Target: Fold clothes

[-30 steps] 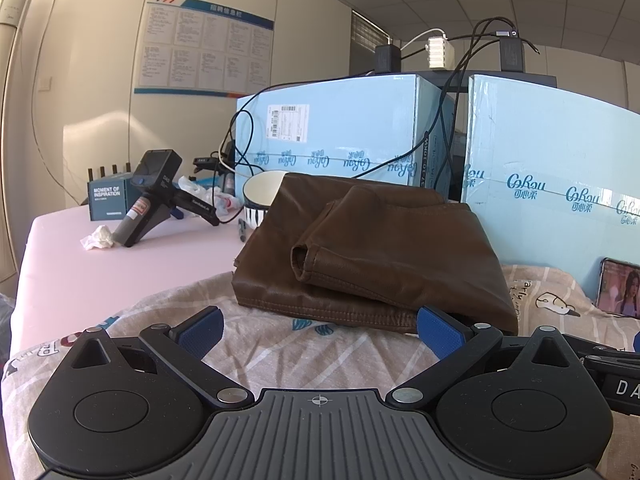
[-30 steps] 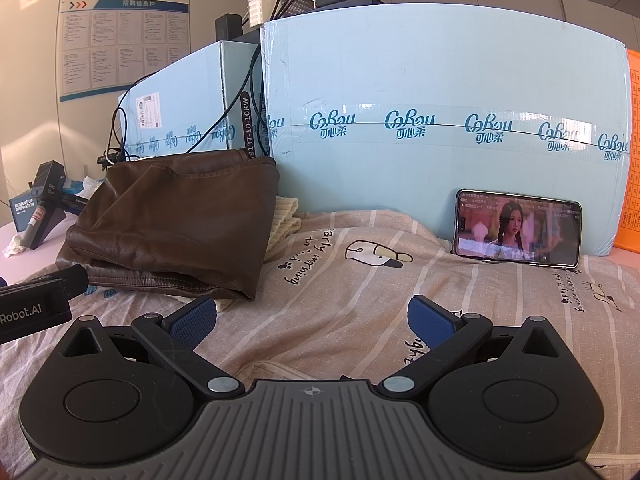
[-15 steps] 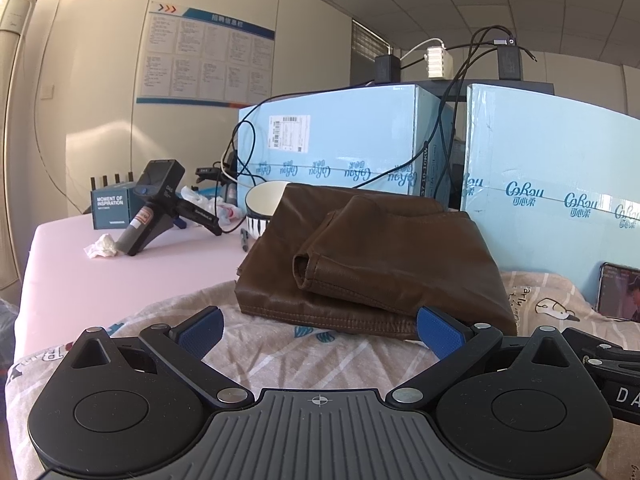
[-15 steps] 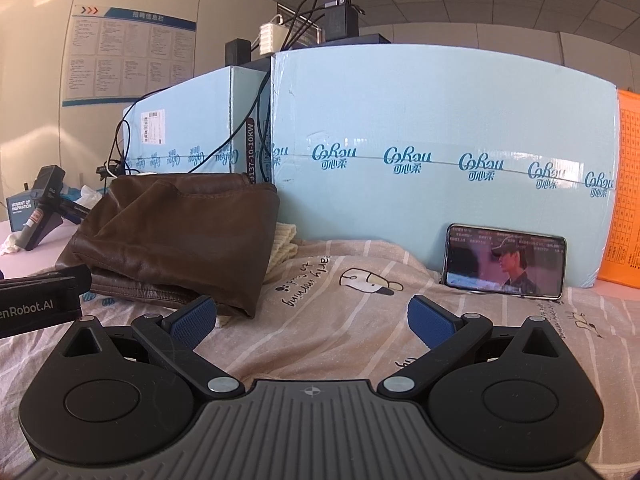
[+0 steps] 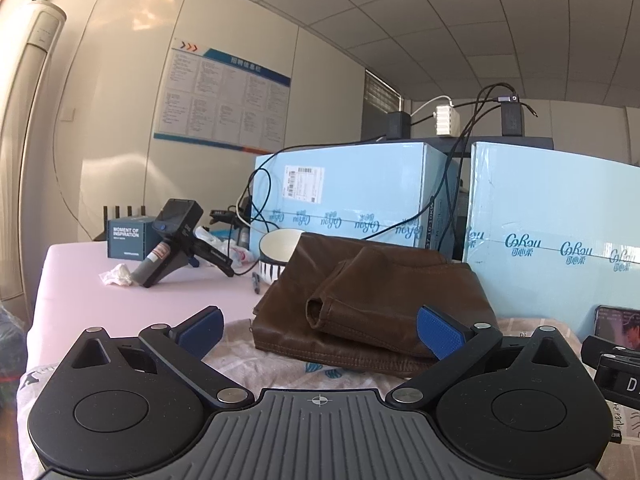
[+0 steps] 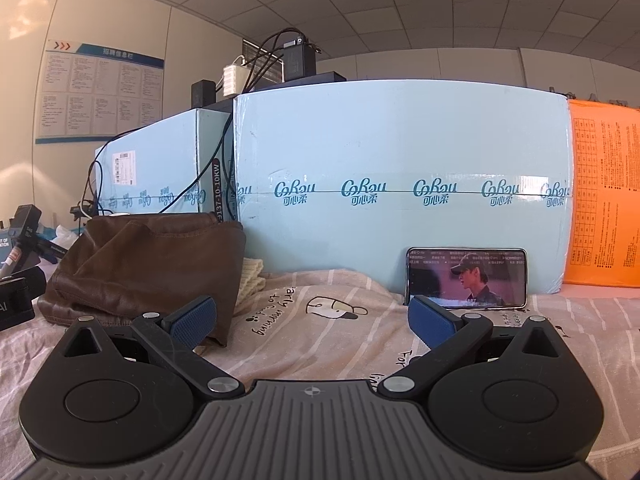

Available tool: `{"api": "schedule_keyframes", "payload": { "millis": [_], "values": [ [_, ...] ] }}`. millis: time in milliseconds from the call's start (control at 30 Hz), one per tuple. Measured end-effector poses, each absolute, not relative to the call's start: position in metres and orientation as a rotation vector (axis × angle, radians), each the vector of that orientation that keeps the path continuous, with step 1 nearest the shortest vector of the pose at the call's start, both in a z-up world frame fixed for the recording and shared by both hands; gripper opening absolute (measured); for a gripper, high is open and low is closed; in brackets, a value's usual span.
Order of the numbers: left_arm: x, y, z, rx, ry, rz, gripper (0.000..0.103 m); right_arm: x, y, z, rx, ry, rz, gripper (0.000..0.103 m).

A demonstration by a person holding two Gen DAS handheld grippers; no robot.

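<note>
A folded brown leather garment [image 5: 376,300] lies on a striped, printed cloth [image 5: 280,364] against the blue boxes; it also shows at the left of the right wrist view [image 6: 152,268]. The printed cloth [image 6: 340,332] spreads flat under the right gripper. My left gripper [image 5: 320,330] is open and empty, low over the cloth, just in front of the garment. My right gripper [image 6: 312,320] is open and empty, to the right of the garment, facing the phone. A cream knit piece [image 6: 250,280] pokes out beside the garment.
Light blue cartons [image 6: 400,192] form a wall behind, with cables and chargers on top. A phone [image 6: 466,278] playing video leans on them. An orange box [image 6: 604,200] stands right. On the pink table [image 5: 100,304] lie a handheld scanner [image 5: 176,248], tissue, a bowl [image 5: 278,252].
Both wrist views have tilted upward and pulled back slightly, so the garment and phone sit lower in frame. Both grippers stay open and empty. The garment has not moved.
</note>
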State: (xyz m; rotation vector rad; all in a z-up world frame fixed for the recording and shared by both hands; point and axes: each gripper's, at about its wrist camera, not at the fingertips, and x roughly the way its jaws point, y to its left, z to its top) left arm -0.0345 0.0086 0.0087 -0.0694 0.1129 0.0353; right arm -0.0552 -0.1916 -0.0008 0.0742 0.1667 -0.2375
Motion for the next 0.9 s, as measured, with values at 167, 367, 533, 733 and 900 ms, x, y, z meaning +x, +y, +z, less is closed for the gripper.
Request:
{"api": "schedule_keyframes", "payload": {
  "millis": [167, 367, 533, 733, 900],
  "values": [
    [-0.044, 0.005, 0.010, -0.046, 0.066, 0.036, 0.103, -0.063, -0.190, 0.000, 0.071, 0.127, -0.269, 0.103],
    [-0.045, 0.001, 0.010, -0.021, 0.063, 0.021, 0.103, -0.066, -0.190, 0.001, 0.074, 0.111, -0.269, 0.103],
    [-0.048, 0.001, 0.009, -0.015, 0.051, 0.035, 0.103, -0.069, -0.191, 0.001, 0.081, 0.096, -0.265, 0.103],
    [-0.047, -0.008, 0.013, 0.027, 0.039, 0.005, 0.103, -0.072, -0.193, 0.002, 0.102, 0.079, -0.270, 0.103],
    [-0.040, -0.017, 0.023, 0.013, 0.029, -0.034, 0.103, -0.072, -0.193, 0.002, 0.101, 0.075, -0.274, 0.103]
  ]
}}
